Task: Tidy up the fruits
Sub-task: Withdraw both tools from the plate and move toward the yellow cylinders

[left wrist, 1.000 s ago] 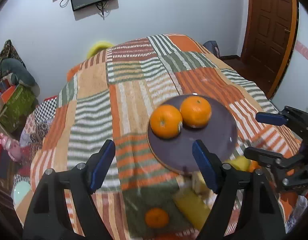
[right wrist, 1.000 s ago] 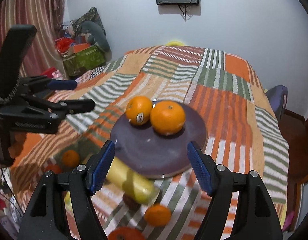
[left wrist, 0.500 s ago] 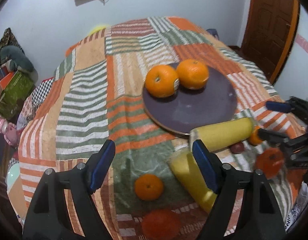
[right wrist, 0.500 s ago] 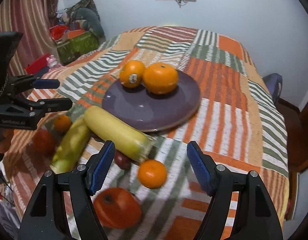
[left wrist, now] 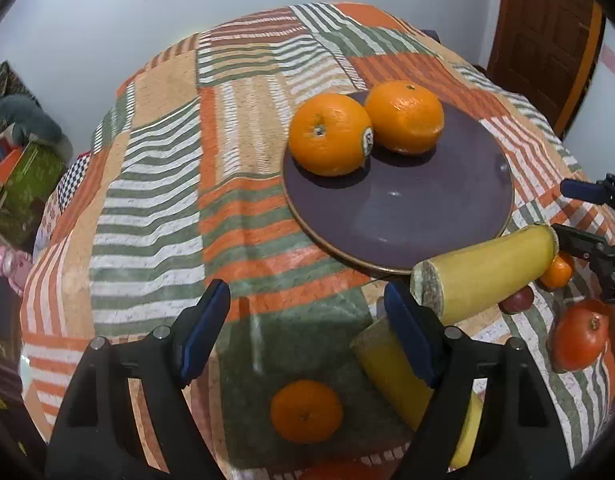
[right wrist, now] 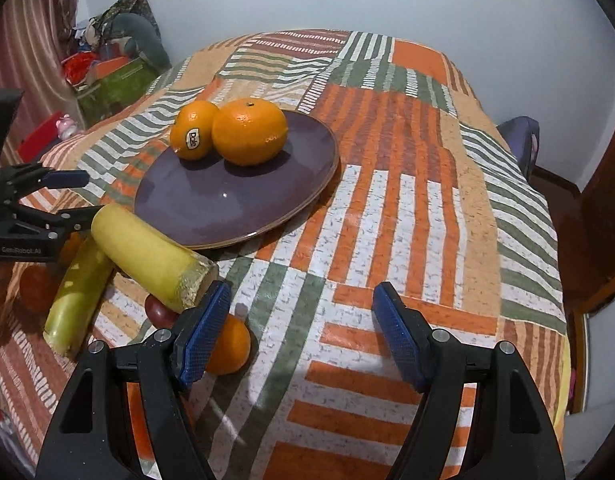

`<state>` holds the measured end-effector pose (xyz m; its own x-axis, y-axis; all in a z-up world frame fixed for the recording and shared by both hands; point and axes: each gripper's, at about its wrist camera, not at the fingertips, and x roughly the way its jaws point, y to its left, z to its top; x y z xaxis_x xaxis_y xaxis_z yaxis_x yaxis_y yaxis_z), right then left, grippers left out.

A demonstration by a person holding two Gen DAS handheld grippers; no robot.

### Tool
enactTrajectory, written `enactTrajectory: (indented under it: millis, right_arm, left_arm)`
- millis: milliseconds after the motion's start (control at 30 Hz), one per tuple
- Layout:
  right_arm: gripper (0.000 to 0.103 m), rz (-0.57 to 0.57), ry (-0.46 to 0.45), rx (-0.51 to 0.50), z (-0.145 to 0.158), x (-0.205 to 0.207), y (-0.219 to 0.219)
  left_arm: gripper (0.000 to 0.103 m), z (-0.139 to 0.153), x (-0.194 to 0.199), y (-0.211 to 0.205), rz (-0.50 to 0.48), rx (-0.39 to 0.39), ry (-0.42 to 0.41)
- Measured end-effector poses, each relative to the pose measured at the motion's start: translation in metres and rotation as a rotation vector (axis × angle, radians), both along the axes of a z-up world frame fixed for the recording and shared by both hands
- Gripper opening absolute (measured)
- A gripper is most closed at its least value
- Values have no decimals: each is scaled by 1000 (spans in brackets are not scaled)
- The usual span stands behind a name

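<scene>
Left gripper (left wrist: 307,336) at the bottom of its frame, jaws spread, grasping nothing, above striped patchwork cloth (left wrist: 155,184). Just below the gap, a small orange (left wrist: 306,411) on a green patch. At centre right, purple plate (left wrist: 427,220) carrying two oranges, a stickered orange (left wrist: 329,140) touching a larger orange (left wrist: 403,117). Below the plate's lower right rim, a yellow cut piece (left wrist: 487,270) lying tilted over a second yellow piece (left wrist: 395,368); at far right, a red tomato-like fruit (left wrist: 579,338). Right gripper (right wrist: 301,332) at the bottom of its own frame, likewise released and empty, with another small orange (right wrist: 231,346) partly hidden behind its left finger.
</scene>
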<state>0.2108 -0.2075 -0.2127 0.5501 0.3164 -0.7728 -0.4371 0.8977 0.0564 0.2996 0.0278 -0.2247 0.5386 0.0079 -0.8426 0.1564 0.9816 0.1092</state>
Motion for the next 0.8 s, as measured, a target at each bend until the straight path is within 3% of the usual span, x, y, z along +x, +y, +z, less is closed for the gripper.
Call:
enactTrajectory:
  millis: [200,300,600,800]
  right_arm:
    - [70,26,0,-4,1,-1,6]
    - [58,44,27,38,4,-1,5]
    - [58,67,-7,71,21,-15,10]
    - [56,113,-21,61,29,-34,15]
  left_arm:
    - [77,-5,8,-2,-5,-9,21]
    - [70,-4,9,1,-2,-64,52]
    - [63,3,1,1,-3,-58,50]
    - [63,16,-13,7,-5,-158,40]
